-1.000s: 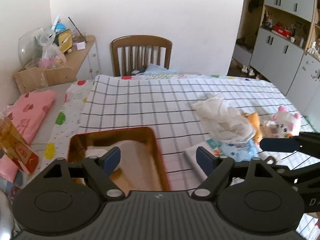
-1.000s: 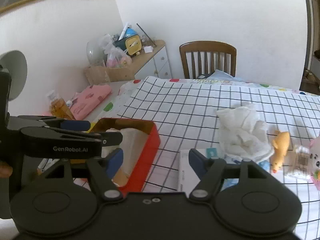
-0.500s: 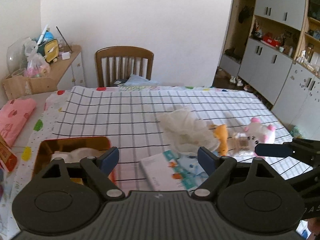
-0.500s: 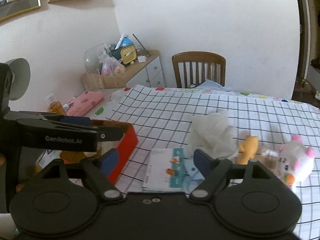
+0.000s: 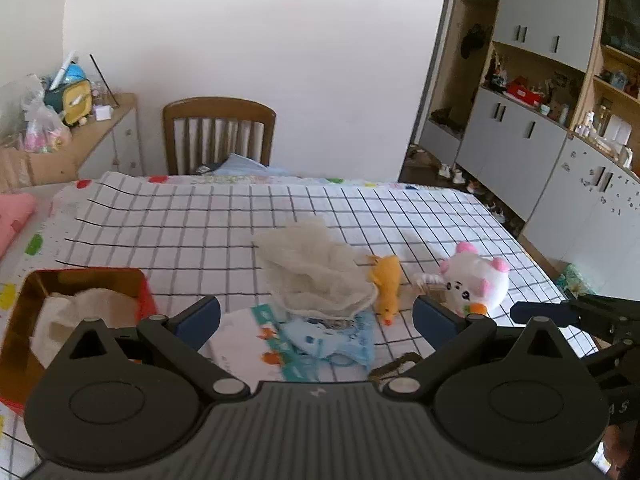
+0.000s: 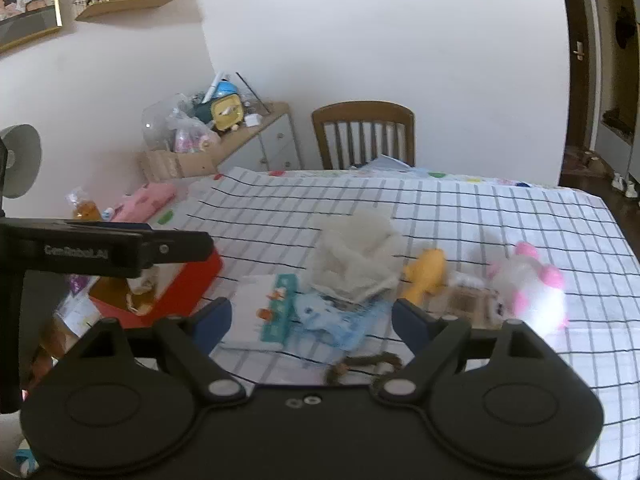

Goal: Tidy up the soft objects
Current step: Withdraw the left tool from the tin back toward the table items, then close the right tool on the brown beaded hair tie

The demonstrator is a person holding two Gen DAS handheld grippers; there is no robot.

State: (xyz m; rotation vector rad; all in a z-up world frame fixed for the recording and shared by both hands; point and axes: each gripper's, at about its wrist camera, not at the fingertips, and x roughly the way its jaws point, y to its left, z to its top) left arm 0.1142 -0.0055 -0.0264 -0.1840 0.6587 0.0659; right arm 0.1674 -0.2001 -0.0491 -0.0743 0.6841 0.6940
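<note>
One crumpled white cloth on the checked worktop. One yellow plush toy. One white-and-pink plush toy. One light blue printed cloth. One white booklet. One red box, with one white cloth inside. One wooden chair. One pink cushion. One bottle of amber liquid. One brown cord at the near edge. Two grippers in all: left gripper, right gripper, two blue-padded fingers each.

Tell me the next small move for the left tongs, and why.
Probably ease the left tongs forward and down onto the crumpled white cloth: they are open and empty, the cloth lies loose straight ahead, and the red box already holds one cloth.
</note>
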